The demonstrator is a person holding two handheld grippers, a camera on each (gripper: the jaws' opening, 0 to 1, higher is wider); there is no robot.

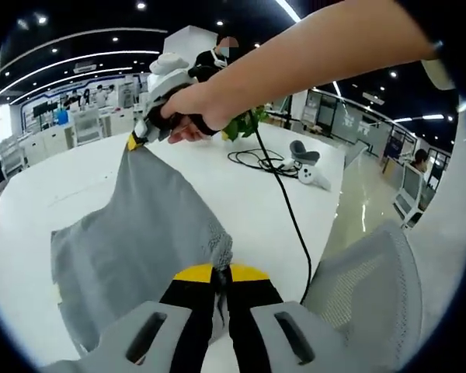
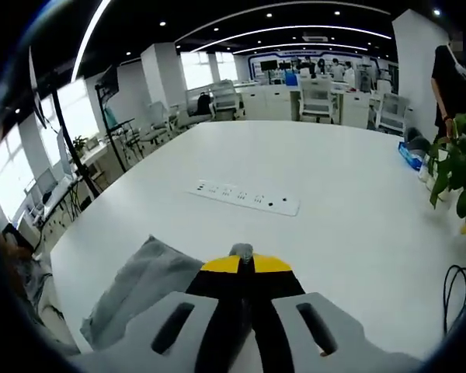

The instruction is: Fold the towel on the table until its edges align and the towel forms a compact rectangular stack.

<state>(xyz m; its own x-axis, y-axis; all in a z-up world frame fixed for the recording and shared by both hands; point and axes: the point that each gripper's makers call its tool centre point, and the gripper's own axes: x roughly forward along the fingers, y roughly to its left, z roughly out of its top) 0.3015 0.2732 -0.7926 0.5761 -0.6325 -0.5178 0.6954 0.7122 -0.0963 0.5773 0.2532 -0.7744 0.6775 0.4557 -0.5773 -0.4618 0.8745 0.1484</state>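
White and wide, the counter (image 1: 78, 194) sits in a large open office with ceiling lights, desks and chairs far behind. On it lies a grey towel (image 1: 140, 241), partly lifted off the surface and stretched between the two grippers.

In the left gripper view, the left gripper (image 1: 220, 277) has its yellow-tipped jaws closed together on a near corner of the towel, the cloth bunched between them. Across the towel, the right gripper (image 1: 137, 140), held in a person's hand (image 1: 188, 109), pinches the far corner and pulls it up into a peak. A black cable (image 1: 287, 210) runs over the counter to the right, near a white controller (image 1: 307, 165) and a green plant (image 1: 245, 123). A mesh chair back (image 1: 365, 287) stands beside the counter.

In the right gripper view, the jaws are closed with a nub of grey cloth between the tips, and the towel hangs down to the left. A white power strip (image 2: 245, 197) lies farther out on the counter.
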